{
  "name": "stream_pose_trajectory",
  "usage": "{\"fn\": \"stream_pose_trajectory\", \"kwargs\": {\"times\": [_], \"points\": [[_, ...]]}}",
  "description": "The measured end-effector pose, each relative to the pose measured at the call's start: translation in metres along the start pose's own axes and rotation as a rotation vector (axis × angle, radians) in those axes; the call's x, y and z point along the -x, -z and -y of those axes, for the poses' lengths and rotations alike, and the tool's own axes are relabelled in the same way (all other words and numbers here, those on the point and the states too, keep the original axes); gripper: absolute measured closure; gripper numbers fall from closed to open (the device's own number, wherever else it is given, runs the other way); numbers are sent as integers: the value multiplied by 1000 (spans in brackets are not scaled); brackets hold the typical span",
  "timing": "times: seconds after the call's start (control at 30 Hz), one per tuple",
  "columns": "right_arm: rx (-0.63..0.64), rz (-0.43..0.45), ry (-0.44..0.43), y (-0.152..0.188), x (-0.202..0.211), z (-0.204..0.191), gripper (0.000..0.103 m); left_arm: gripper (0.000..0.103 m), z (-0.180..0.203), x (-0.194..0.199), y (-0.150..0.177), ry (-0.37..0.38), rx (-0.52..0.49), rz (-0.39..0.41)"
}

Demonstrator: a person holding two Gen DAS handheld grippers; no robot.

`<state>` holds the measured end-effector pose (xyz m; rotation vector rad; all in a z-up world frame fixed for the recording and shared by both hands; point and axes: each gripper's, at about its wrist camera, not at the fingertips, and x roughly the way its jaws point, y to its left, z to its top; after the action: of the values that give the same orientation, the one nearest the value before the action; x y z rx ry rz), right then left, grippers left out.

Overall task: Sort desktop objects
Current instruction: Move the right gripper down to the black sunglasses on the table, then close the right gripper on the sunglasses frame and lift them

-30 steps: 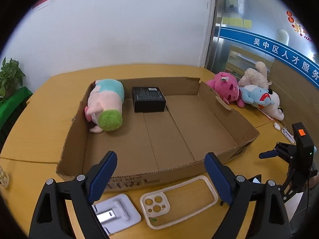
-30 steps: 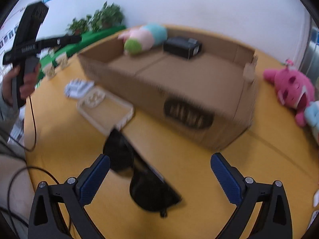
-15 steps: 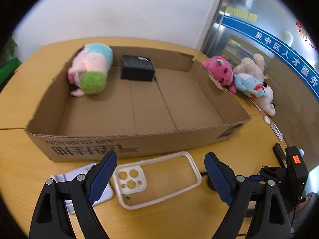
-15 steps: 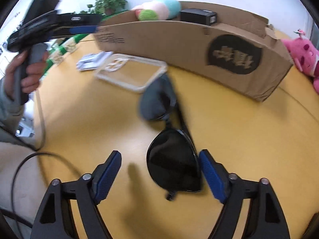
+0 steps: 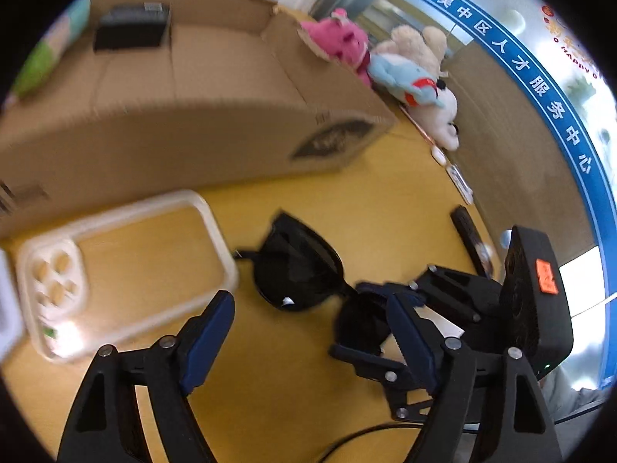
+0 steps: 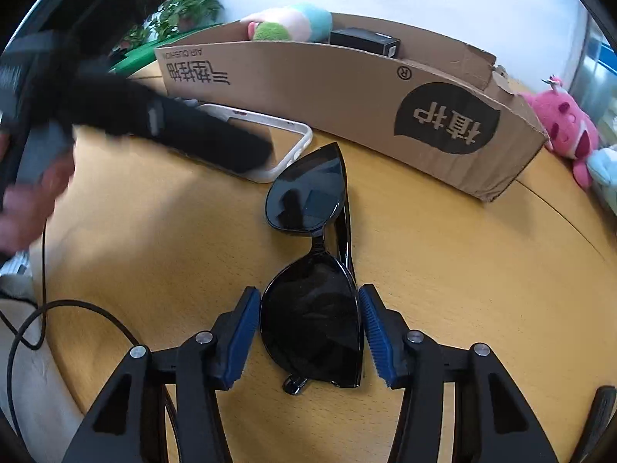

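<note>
Black sunglasses point(image 6: 308, 266) lie folded on the yellow table. My right gripper point(image 6: 308, 335) has its blue pads on either side of the near lens, touching or almost touching its rim. The sunglasses point(image 5: 297, 270) also show in the left wrist view, with the right gripper point(image 5: 385, 308) at their right lens. My left gripper point(image 5: 308, 343) is open and empty, hovering above the table in front of the sunglasses. A clear phone case point(image 5: 115, 266) lies to the left, and shows in the right wrist view point(image 6: 285, 142).
A shallow cardboard box point(image 6: 347, 88) stands behind, holding a pink-green plush point(image 6: 289, 23) and a black box point(image 6: 364, 40). Plush toys point(image 5: 385, 61) lie right of it. A black remote point(image 5: 470, 239) and small items lie near the wall. A cable point(image 6: 58, 308) trails at left.
My right gripper has closed in around the near lens of the sunglasses. My left gripper has swung down and right, from the phone case towards the sunglasses.
</note>
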<state>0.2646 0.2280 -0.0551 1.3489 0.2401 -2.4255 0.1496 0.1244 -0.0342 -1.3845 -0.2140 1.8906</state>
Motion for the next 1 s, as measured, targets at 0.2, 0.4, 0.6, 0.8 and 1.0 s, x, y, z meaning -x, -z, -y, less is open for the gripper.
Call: {"fn": "stream_pose_trajectory", "kwargs": {"times": [0.2,0.4,0.6,0.8,1.0], "points": [[-180,48,-123,1,-1,16,52,54,3,-26,4,53,12,-60],[-242,71,-141,0,-4,16,53,62,12,-33,7,94,-21,-78],[-263,111,-121,-5,5,15,53,62,17,-17,2,110,-37,-39],[-232,222,-55,-30,31,13,54,68,37,16,-34,75,-130,38],[-212,345,9,-64,61,20,54,68,60,49,-71,54,-238,123]]}}
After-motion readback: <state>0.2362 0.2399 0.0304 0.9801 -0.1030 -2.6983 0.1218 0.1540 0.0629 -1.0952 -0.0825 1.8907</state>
